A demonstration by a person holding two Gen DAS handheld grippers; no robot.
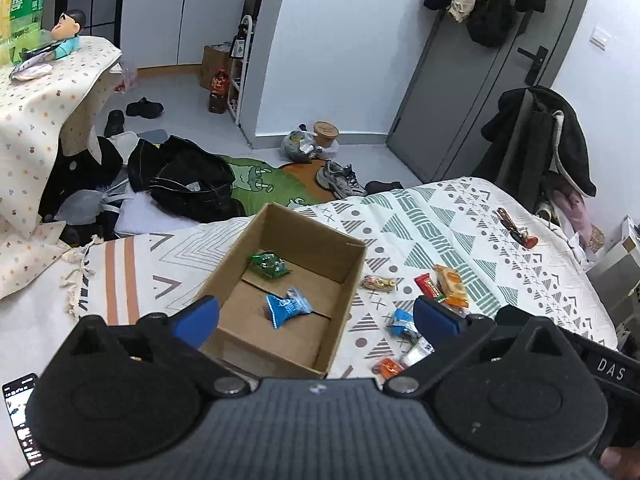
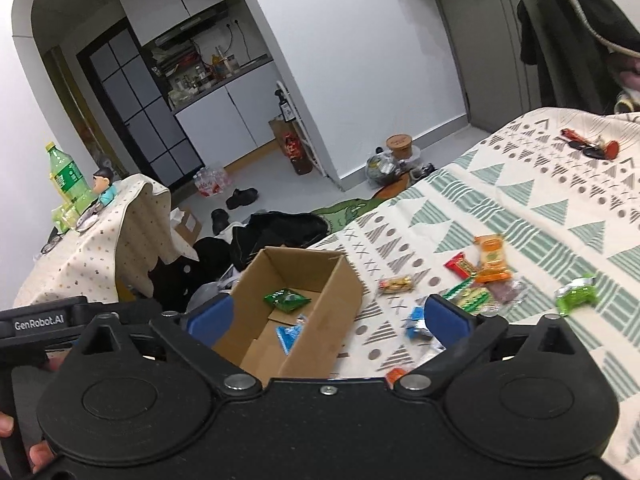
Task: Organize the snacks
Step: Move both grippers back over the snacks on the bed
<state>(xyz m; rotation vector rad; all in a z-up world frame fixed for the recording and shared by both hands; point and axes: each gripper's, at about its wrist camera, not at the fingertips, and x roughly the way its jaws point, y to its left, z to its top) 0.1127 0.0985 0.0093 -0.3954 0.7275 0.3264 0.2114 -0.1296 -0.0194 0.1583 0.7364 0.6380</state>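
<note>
Two wrapped snacks lie in our cardboard box (image 1: 244,332) on the bed (image 1: 460,216): one green packet (image 1: 269,265), one blue packet (image 1: 288,309). Loose snacks (image 2: 490,262) lie just right of it. We hold left gripper (image 1: 316,316) and right gripper (image 2: 328,316) above, both spread, empty.

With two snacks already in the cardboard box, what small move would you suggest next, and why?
Probably lower the open right hand-held gripper onto the blue packet just outside the cardboard box. It is the nearest loose snack, and both hand-held grippers look empty.
</note>
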